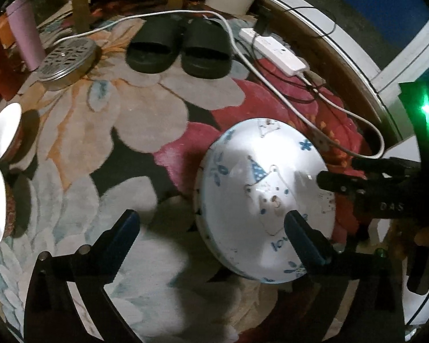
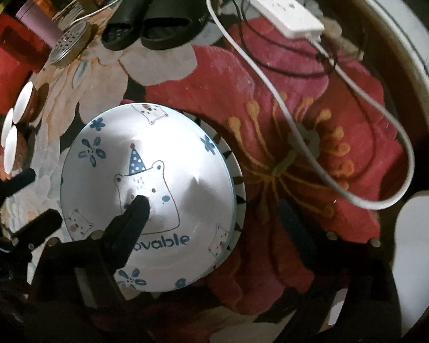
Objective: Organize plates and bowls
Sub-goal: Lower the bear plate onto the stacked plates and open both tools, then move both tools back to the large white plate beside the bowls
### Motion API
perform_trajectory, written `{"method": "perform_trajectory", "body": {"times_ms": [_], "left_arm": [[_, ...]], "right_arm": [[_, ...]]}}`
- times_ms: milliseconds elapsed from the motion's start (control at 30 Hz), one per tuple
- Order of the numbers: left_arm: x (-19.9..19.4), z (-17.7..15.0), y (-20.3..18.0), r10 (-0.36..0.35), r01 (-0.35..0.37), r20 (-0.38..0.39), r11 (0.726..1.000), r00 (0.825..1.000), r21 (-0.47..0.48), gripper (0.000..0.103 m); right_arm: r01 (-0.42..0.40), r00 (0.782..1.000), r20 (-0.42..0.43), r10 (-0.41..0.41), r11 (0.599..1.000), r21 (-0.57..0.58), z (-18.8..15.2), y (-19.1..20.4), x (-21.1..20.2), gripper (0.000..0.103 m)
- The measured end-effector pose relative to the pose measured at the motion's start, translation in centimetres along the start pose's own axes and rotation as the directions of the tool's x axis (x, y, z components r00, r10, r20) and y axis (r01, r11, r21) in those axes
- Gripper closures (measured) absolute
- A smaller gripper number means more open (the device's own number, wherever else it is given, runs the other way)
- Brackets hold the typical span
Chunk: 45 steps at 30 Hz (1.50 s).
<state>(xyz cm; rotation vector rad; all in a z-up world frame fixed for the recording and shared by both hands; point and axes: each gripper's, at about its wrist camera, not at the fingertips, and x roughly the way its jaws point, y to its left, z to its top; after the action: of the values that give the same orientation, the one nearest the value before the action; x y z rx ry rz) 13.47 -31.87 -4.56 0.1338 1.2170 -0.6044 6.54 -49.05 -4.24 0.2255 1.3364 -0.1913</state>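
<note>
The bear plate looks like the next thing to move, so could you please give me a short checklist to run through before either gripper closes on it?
1. Bear plate in view from both wrists: ok.
2. It sits on another plate, striped rim showing beneath: ok, though whether it sits level, cannot tell.
3. Right gripper open, straddling the plate's right edge: ok.
4. Left gripper open, its right finger over the plate: ok.
5. White cable clear of the plates: ok.
6. Small bowls standing well away: ok.
</note>
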Motion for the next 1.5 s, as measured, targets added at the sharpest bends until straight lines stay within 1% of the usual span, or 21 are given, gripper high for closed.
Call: {"method": "perform_trajectory", "body": {"times_ms": [100, 233, 367, 800, 1500], "left_arm": [[-0.4, -0.1, 1.1, 0.031, -0.031, 0.01, 0.999, 0.999, -0.03, 0.001], [-0.5, -0.3, 2.8, 0.05, -0.05, 0.001, 0.996, 0.999, -0.068, 0.001], [-0.7, -0.7, 3.9, 0.057, -0.056, 0.0, 0.994, 0.998, -0.089, 0.001], [-1.7, -1.5, 5.9, 0.077, -0.076, 0.004, 0.992, 0.997, -0.104, 0.001], [-4.3, -4.0, 12.9, 0.125, -0.118, 0.018, 0.969, 0.992, -0.216, 0.001]], "right_arm": [[0.016, 0.999, 0.031, -0.015, 1.0, -0.009, 0.3, 0.6, -0.4, 0.003], [0.017, 0.999, 0.027, -0.017, 1.0, -0.011, 0.4, 1.1, -0.2, 0.003], [0.016, 1.0, 0.018, -0.015, 1.0, -0.018, 0.2, 1.9, -0.1, 0.003], [0.003, 1.0, 0.024, -0.002, 0.999, -0.053, 0.2, 4.7, 0.0, 0.002], [-0.023, 0.999, 0.039, 0.028, 0.99, -0.14, 0.6, 11.7, 0.1, 0.002]]}}
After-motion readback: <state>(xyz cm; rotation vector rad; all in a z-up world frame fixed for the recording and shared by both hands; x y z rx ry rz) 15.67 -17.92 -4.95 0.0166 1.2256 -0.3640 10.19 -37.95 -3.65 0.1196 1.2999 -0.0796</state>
